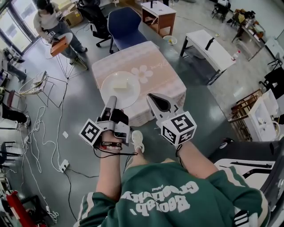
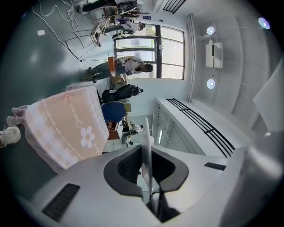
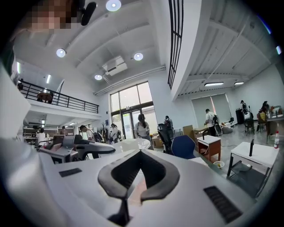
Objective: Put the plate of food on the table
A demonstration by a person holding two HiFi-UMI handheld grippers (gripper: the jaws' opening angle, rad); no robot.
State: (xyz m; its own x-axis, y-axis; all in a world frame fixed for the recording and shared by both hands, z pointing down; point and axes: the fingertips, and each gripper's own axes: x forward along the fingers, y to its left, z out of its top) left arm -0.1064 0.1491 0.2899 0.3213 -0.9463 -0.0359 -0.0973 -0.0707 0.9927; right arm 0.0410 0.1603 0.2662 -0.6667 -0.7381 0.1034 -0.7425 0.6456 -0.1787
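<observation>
A white plate (image 1: 126,94) with a pale block of food (image 1: 120,84) hangs over the near left part of the small table (image 1: 151,66), which has a pink flowered cloth. My left gripper (image 1: 112,101) is shut on the plate's near rim. In the left gripper view the rim (image 2: 147,133) shows edge-on between the pads, with the table (image 2: 66,124) to the left. Whether the plate touches the cloth I cannot tell. My right gripper (image 1: 153,98) is shut and empty, just right of the plate at the table's front edge; its tips meet (image 3: 141,153).
A blue chair (image 1: 125,24) stands behind the table, with a wooden desk (image 1: 159,13) beyond it. A white table (image 1: 208,46) is at the right. A person (image 1: 53,22) stands at the far left near wire racks (image 1: 35,84). Cables (image 1: 40,128) lie on the floor.
</observation>
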